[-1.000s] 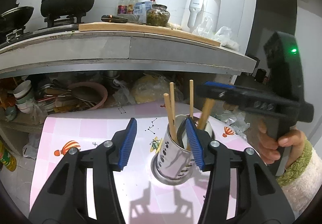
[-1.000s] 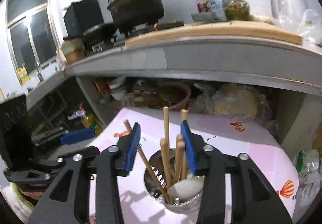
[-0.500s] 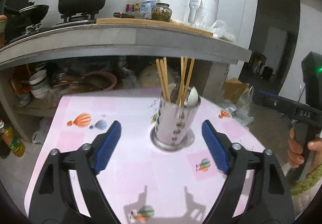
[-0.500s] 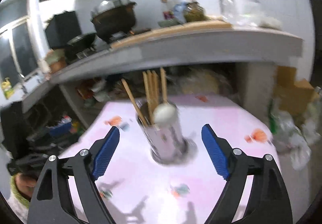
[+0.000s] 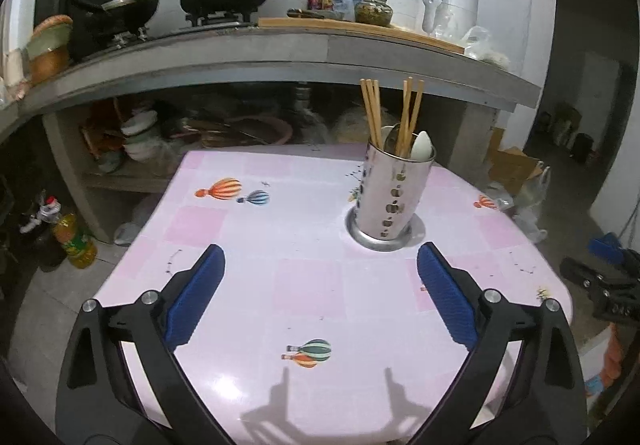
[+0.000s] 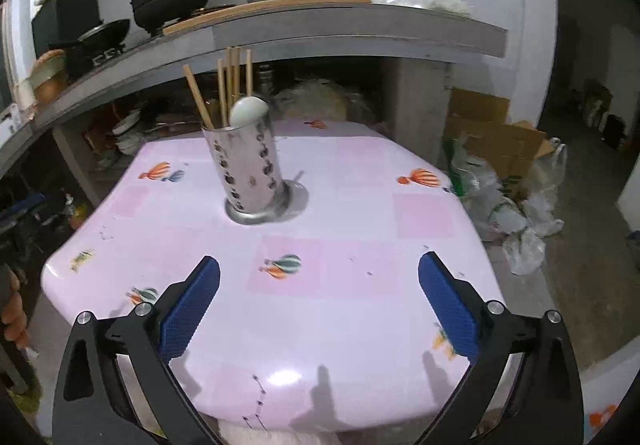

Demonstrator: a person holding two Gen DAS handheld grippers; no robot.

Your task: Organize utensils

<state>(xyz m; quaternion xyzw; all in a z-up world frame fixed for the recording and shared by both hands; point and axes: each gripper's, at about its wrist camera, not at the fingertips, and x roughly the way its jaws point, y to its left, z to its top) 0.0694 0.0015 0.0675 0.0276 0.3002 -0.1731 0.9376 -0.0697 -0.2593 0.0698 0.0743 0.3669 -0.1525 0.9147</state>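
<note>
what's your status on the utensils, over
Left gripper and right gripper jaws opening, nothing between them. Chopsticks and white spoon upright in steel holder. Table path unobstructed.

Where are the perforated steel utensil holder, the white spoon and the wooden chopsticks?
Perforated steel utensil holder [image 5: 390, 197]: left wrist view, on its side wall.
White spoon [image 6: 248, 111]: right wrist view, on its bowl.
Wooden chopsticks [image 5: 372, 113]: left wrist view, on the left bundle's shafts.

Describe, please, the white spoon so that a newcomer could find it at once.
On the pink table with balloon prints stands one perforated steel utensil holder. The white spoon sits in it, bowl end up, beside the wooden chopsticks. It is the only rounded white piece among thin tan sticks.
</note>
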